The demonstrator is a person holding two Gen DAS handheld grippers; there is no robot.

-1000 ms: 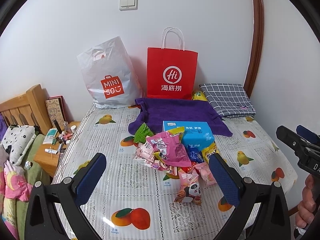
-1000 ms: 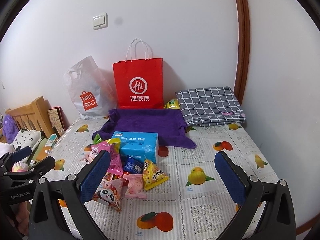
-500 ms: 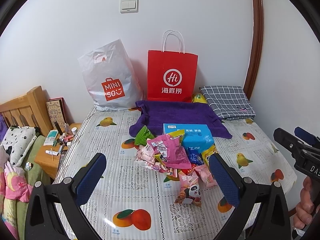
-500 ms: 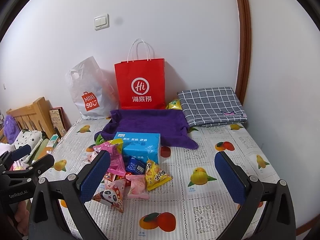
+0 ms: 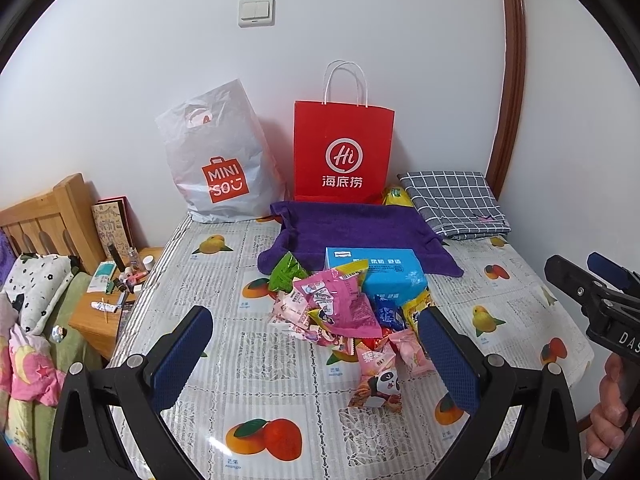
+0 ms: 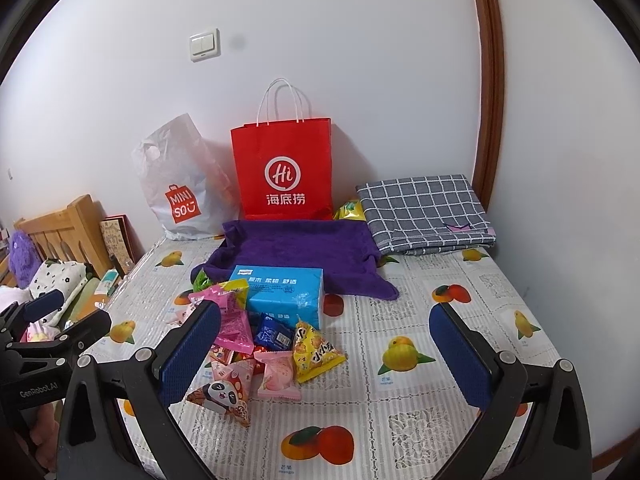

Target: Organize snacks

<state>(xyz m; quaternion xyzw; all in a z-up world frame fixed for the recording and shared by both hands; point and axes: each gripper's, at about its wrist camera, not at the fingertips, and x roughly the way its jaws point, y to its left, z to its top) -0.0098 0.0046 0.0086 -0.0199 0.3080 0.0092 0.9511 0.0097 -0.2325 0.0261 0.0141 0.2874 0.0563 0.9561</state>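
Both views have crept slightly nearer the snack pile (image 5: 344, 320) on the worktop (image 5: 224, 280); left hand-held gripper (image 5: 316, 356) and right hand-held gripper (image 6: 326, 354) hover spread, empty.

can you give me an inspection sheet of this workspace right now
surface: table under a fruit-print lace cover.
job's things: snack pile loose beside the blue tissue box; panda packet, pink packet and yellow triangular packet nearest the front edge.
clutter: purple towel, folded checked cloth, red paper bag upright and white Miniso bag at the wall.
grippers: left gripper open, empty, above the table; right gripper open, empty.
cables: nothing seen.
surroundings: wooden headboard, bedside stand with small toiletries, light switch on a white wall.
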